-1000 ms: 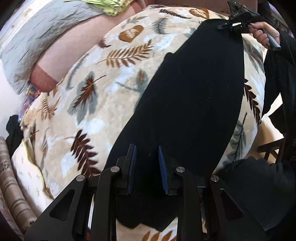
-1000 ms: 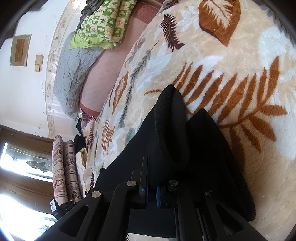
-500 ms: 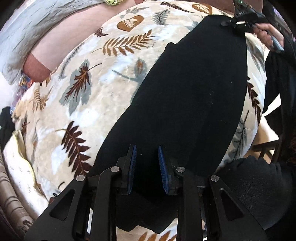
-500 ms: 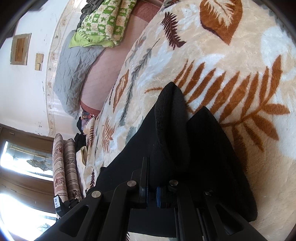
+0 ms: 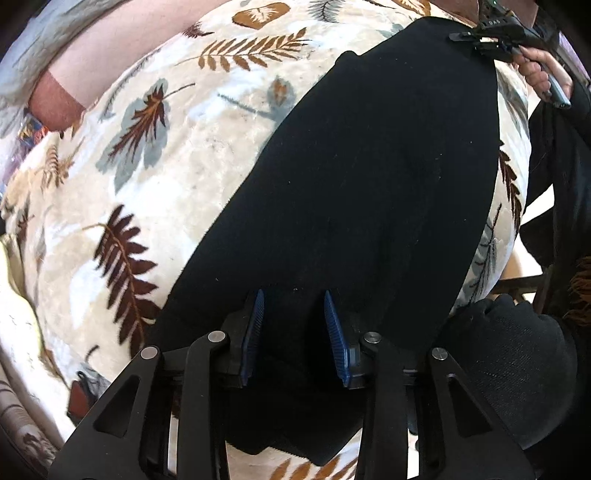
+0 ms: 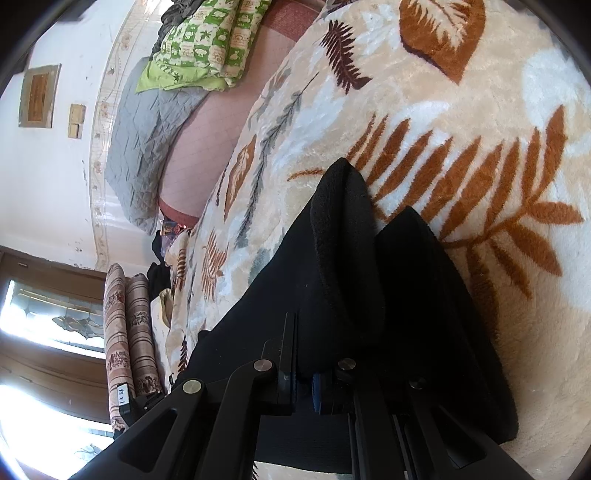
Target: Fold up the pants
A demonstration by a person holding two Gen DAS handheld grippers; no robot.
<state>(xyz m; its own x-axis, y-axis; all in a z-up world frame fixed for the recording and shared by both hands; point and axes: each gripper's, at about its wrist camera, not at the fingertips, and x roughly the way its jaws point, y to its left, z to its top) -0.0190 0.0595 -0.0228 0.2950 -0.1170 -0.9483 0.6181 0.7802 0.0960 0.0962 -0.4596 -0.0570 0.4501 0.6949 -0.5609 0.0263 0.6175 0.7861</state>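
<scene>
Spread over the bed, a cream plush blanket printed with brown and grey leaves (image 5: 177,173) carried the long black fleece pants (image 5: 369,177), which lay flat along it with one end near my body and the other at the far edge. Compared with half a second and a second before, my left tongs (image 5: 293,325) had parted: the blue pads (image 5: 255,328) then stood narrowly spaced over the near end of the cloth, and at this moment they stood wide apart, holding nothing, the fabric lying slack beneath them. My right tongs (image 6: 303,384) were unchanged, clamped on a raised fold of the pants at the far end, where the left view showed them as a small black tool (image 5: 491,31) in my hand (image 5: 543,72). I judged the near end released and smoothed, and the far end ready to be carried over for the fold.
</scene>
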